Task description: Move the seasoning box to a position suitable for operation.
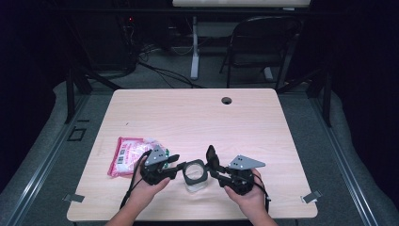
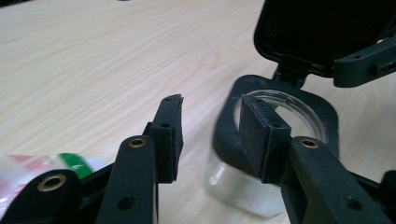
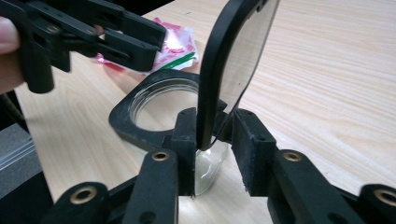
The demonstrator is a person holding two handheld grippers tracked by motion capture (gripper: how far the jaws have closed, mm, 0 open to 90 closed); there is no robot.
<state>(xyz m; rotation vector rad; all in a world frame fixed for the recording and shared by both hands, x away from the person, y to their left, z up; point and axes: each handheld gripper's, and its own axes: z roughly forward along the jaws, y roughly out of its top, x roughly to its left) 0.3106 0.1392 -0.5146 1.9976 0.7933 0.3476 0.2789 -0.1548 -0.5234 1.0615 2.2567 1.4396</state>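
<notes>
Left hand (image 1: 150, 186): enters from the lower edge, forearm angled inward, fingers wrapped under the tongs' body. Left tongs (image 1: 175, 165): pointing toward the centre, roughly level, jaws apart, pads (image 2: 169, 135) facing each other with a clear gap between them. Right hand (image 1: 244, 190): enters from the lower edge, palm cupping the tongs from below. Right tongs (image 1: 212, 165): pointing inward toward the left tongs, jaws partly closed, tips near the opposite pair.
</notes>
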